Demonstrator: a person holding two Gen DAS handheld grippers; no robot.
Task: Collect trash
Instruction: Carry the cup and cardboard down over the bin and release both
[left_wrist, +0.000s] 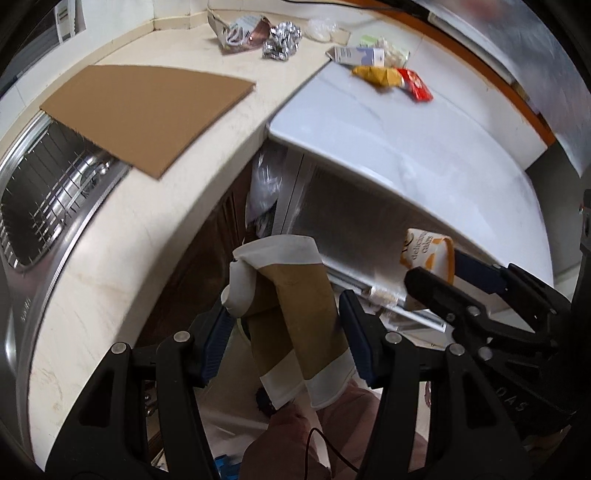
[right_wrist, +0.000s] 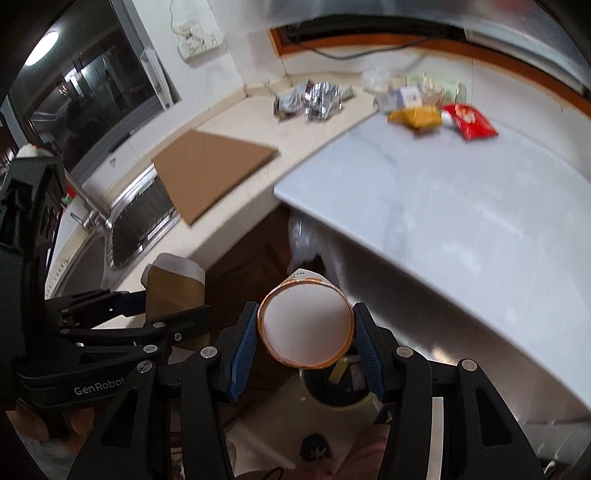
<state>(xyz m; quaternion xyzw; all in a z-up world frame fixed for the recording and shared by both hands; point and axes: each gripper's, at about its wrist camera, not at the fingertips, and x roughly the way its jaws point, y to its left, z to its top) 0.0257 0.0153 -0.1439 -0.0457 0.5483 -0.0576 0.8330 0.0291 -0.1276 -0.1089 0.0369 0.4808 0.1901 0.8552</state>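
Trash half gathered, judging by what lies where. Left gripper clenched on a crushed brown-and-white paper cup; right gripper grasping an orange-rimmed paper cup by its sides, bottom toward the camera. Both held out past the front edge of the counter, the orange-rimmed one above a dark bin on the floor. Not dropped yet. Left to collect at the far edge of the white worktop: crumpled foil, a yellow wrapper, a red wrapper, a small carton. Flat cardboard sheet by the sink, untouched.
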